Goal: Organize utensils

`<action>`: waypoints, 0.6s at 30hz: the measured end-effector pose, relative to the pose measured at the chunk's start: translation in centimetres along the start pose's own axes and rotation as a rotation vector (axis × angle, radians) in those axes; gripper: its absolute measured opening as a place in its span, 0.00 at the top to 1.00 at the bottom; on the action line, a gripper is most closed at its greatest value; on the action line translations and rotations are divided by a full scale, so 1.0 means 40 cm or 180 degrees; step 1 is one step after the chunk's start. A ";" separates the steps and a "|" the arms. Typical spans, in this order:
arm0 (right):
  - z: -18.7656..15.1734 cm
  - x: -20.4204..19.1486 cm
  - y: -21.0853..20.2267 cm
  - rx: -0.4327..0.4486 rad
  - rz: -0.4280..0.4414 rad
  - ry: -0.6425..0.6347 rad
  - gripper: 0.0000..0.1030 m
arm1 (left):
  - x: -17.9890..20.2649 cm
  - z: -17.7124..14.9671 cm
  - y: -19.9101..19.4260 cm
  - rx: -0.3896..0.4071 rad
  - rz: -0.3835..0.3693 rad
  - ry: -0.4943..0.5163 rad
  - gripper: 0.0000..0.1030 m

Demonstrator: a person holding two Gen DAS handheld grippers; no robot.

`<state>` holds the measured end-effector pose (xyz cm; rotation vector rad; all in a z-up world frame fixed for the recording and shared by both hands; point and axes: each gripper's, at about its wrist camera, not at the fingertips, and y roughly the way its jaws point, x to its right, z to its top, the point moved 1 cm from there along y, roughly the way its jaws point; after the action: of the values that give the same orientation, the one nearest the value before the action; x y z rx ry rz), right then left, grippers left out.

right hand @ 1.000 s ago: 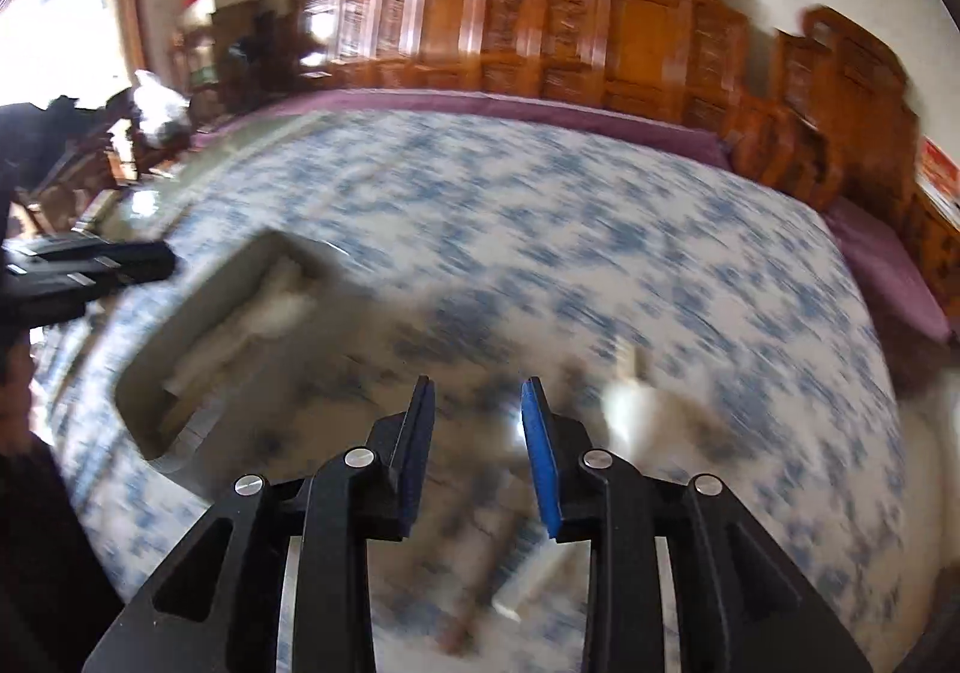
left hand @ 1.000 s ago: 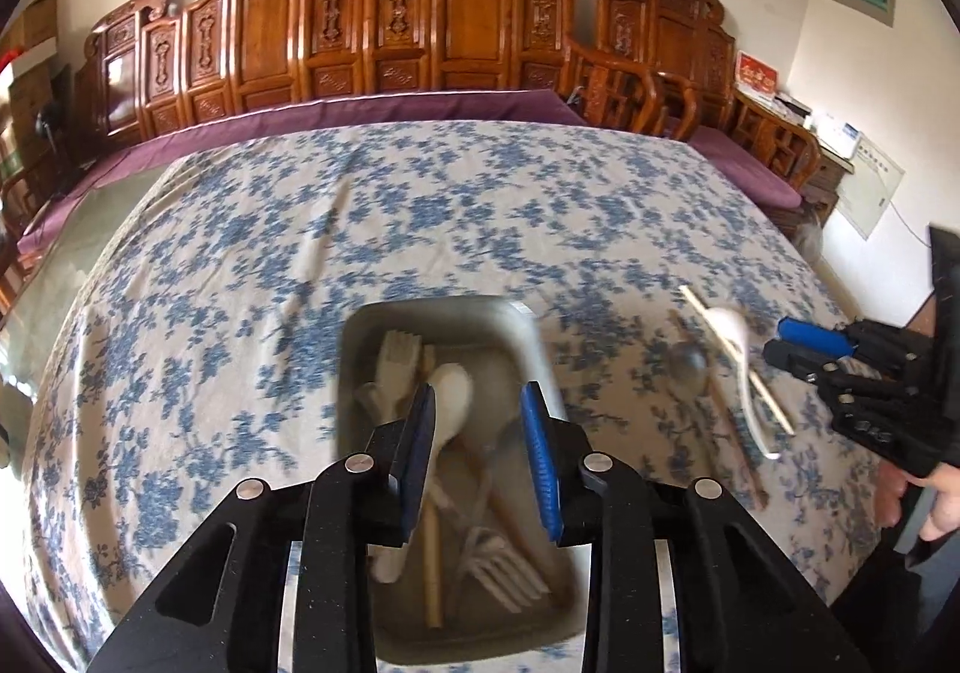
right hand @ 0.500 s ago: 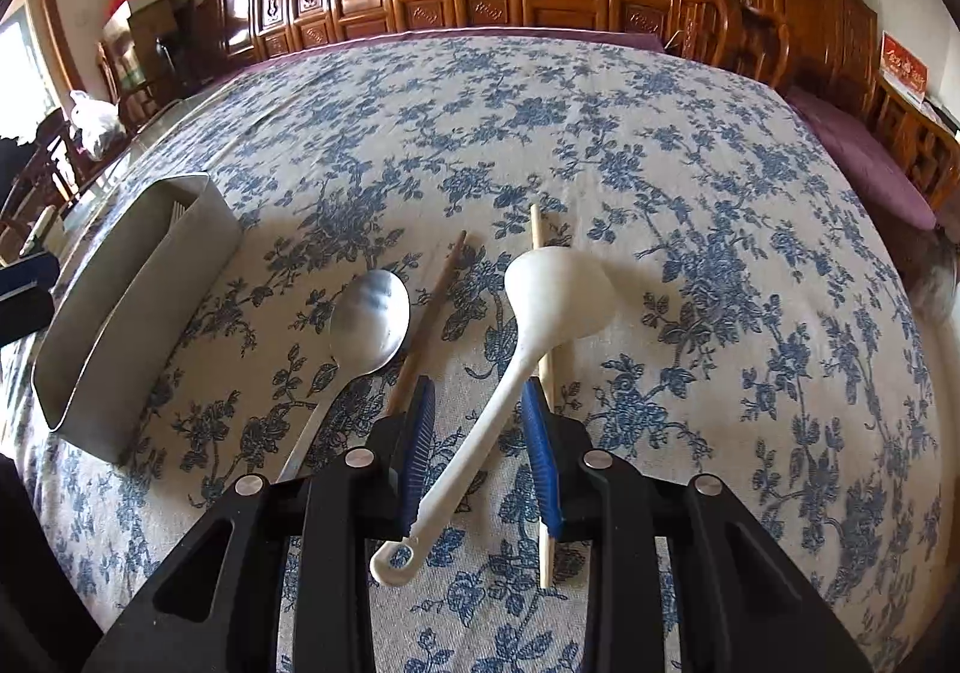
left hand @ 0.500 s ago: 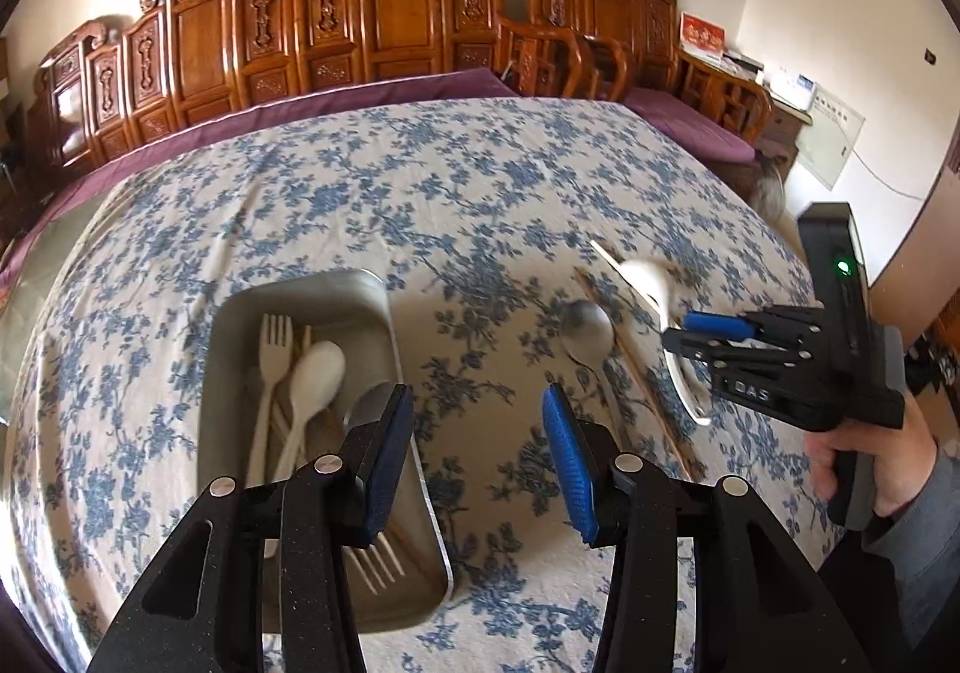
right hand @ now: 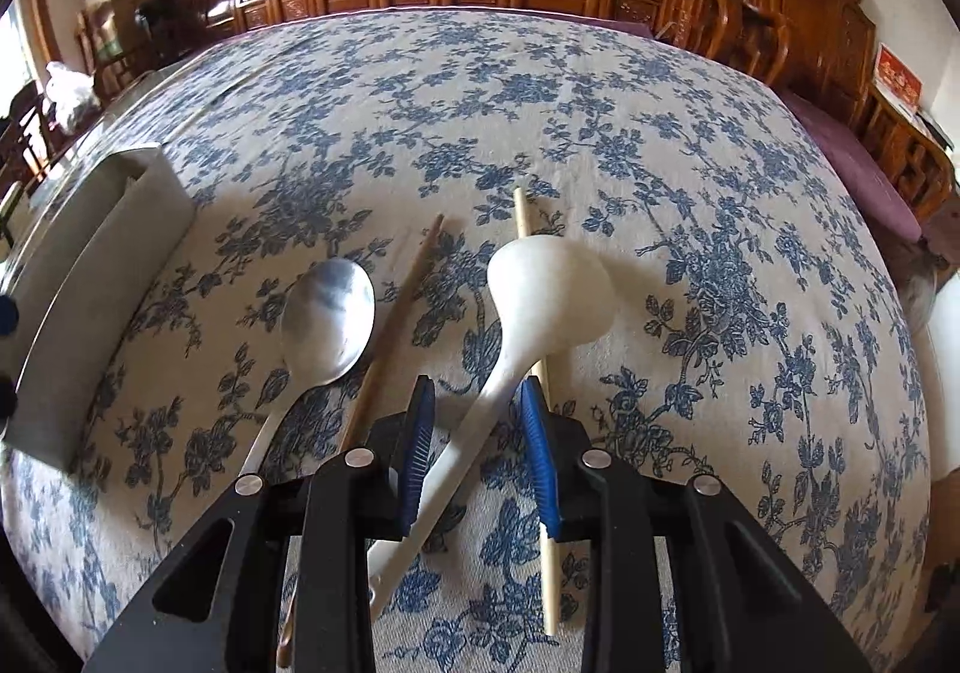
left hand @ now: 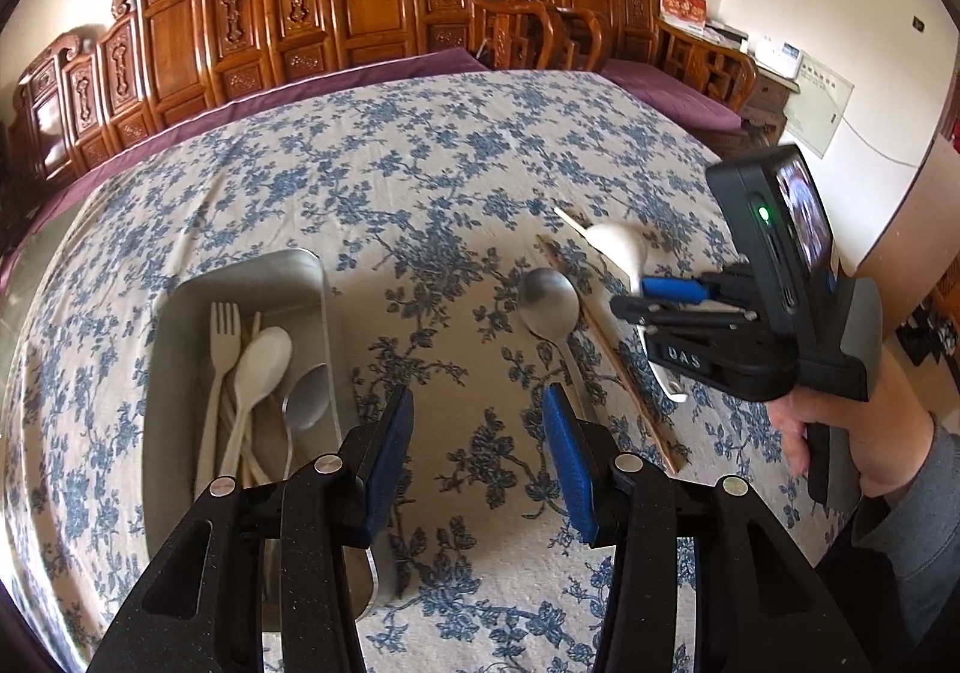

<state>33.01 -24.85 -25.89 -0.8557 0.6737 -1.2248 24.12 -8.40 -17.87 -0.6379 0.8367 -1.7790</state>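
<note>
A metal tray (left hand: 180, 313) on the left holds a pale fork (left hand: 219, 337), a white spoon (left hand: 261, 361), a metal spoon (left hand: 307, 394) and chopsticks. My left gripper (left hand: 478, 394) stands open over bare cloth just right of the tray, with nothing between its pads. On the cloth lie a metal spoon (right hand: 327, 313), a dark chopstick (right hand: 396, 325), a pale chopstick (right hand: 521, 211) and a white ladle spoon (right hand: 552, 295). My right gripper (right hand: 477, 385) is low over the ladle. Its handle runs between the blue pads (right hand: 420, 433), which stand apart from it.
The table wears a blue-flowered cloth (right hand: 540, 91) with a purple underlay at its far edge. Carved wooden chairs (left hand: 360, 1) line the wall behind. A hand in a grey sleeve (left hand: 888, 469) holds the right gripper (left hand: 630, 296) at the table's right side.
My left gripper has moved right, from above the tray to over the cloth, and its jaws have widened. My right gripper has sunk toward the white ladle, whose handle now lies between its jaws.
</note>
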 end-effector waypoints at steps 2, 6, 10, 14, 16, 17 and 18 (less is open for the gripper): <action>0.006 0.002 0.004 -0.0004 -0.0026 0.0025 0.69 | 0.010 -0.001 0.006 -0.0020 0.0000 0.0020 0.59; 0.008 0.001 0.003 -0.0027 -0.0045 0.0022 0.88 | 0.028 -0.004 0.019 -0.0046 -0.0002 0.0049 0.59; 0.004 0.014 -0.008 -0.0032 -0.0005 0.0075 0.93 | 0.053 -0.006 0.050 -0.0119 -0.0018 0.0086 0.59; 0.008 0.030 -0.036 0.0075 0.0013 0.0132 0.95 | 0.073 -0.007 0.097 -0.0233 -0.0018 0.0136 0.59; 0.011 0.040 -0.053 0.0140 0.0031 0.0170 0.95 | 0.076 -0.006 0.121 -0.0288 -0.0013 0.0142 0.59; 0.012 0.044 -0.062 0.0171 0.0053 0.0189 0.95 | 0.077 -0.004 0.130 -0.0310 -0.0007 0.0140 0.59; 0.013 0.049 -0.070 0.0205 0.0067 0.0199 0.95 | 0.076 0.000 0.141 -0.0328 -0.0015 0.0118 0.59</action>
<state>32.43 -26.96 -23.20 -0.7577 0.6883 -1.2519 26.32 -12.60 -22.17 -0.6761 0.9577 -1.7654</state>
